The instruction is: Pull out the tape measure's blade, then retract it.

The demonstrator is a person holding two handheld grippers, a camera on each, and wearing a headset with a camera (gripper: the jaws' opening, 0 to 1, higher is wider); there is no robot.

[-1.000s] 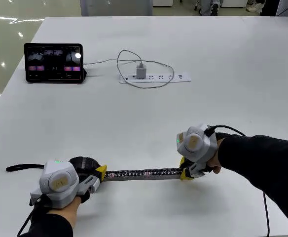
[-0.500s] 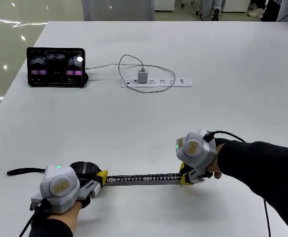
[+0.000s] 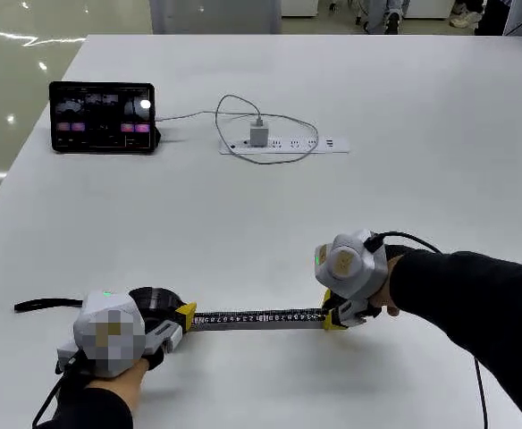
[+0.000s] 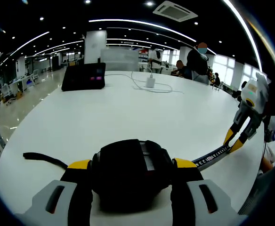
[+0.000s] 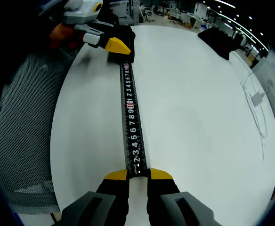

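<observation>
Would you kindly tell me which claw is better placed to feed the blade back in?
Right: the right claw pinches the blade at its tip; the left claw only clamps the case.

Left hand-held gripper (image 3: 167, 320): low, near left, jaws clamped around the tape measure (image 3: 154, 304). Right hand-held gripper (image 3: 332, 319): dark-sleeved right arm (image 3: 475, 304) extended, jaws pinching the blade (image 3: 256, 315) tip.

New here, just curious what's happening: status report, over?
Left gripper shut on tape measure case. Right gripper shut on blade, drawn out flat along table. Tablet and power strip sit well clear.
</observation>
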